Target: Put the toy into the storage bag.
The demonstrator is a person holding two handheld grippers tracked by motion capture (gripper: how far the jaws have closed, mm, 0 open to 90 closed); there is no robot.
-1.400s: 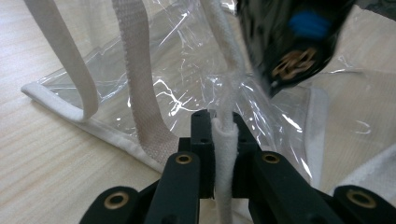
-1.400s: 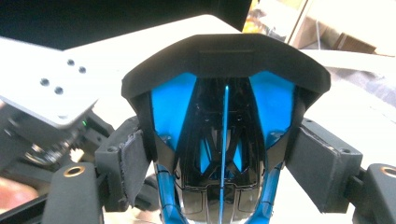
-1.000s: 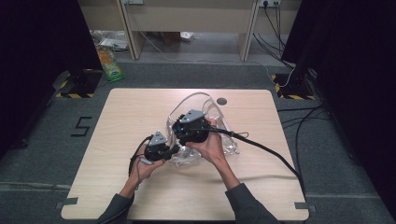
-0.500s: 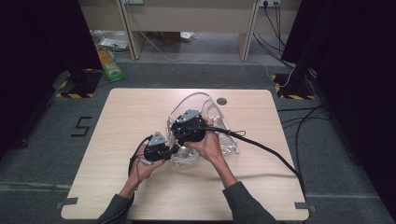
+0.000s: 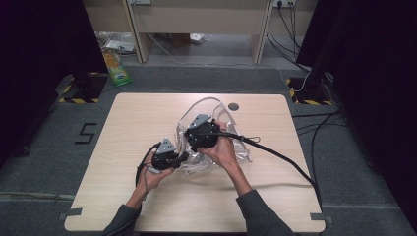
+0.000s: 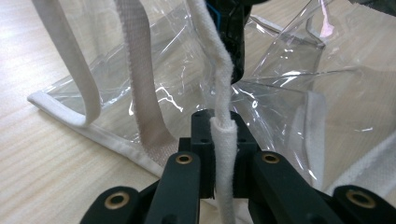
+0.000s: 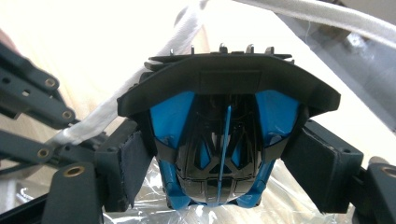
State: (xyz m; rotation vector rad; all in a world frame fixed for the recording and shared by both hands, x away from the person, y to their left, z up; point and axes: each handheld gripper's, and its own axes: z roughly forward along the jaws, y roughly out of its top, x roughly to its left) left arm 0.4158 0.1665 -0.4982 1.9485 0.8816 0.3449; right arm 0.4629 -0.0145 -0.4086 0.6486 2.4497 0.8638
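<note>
- High view: fixed up above the person's side, looking forward and down, far enough to catch the whole table (image 5: 147, 113).
- Left gripper view: super close, looking along its jaws at the bag (image 6: 280, 107).
- Right gripper view: right up against a blue-black object (image 7: 219, 140).
- All 3 share the bag (image 5: 241, 147).

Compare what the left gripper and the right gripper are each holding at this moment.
The left gripper is shut on the white fabric trim of the clear plastic bag: thin, soft and pale. The right gripper is shut on a blue and black object: rigid, bulky and dark, spanning its fingers. Both grips meet at the bag.
</note>
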